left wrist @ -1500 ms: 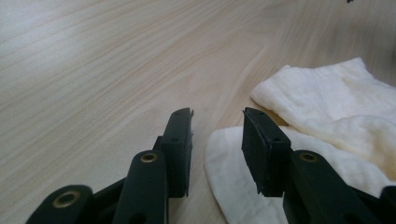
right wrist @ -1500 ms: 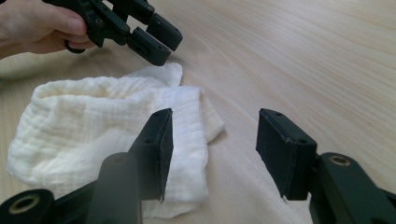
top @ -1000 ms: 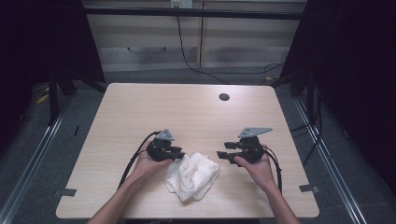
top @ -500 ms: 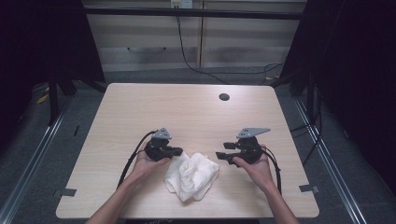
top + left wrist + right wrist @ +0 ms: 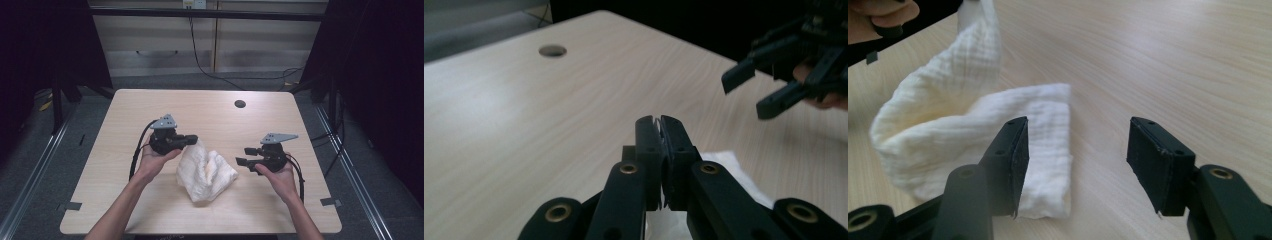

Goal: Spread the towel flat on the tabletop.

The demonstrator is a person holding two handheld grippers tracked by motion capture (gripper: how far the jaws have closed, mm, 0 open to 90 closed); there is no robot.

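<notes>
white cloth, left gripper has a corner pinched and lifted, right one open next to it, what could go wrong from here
The left gripper grips only a thin edge of the white cloth; in the left gripper view barely a sliver shows between the shut jaws, so the corner may slip out if pulled harder.

The right gripper is open with one jaw over the cloth's folded end and the other over the bare table. Closing there may catch several layers or miss the edge.

The left tongs (image 5: 660, 122) hide most of the white cloth (image 5: 729, 165), whose pinched edge barely shows.
</notes>
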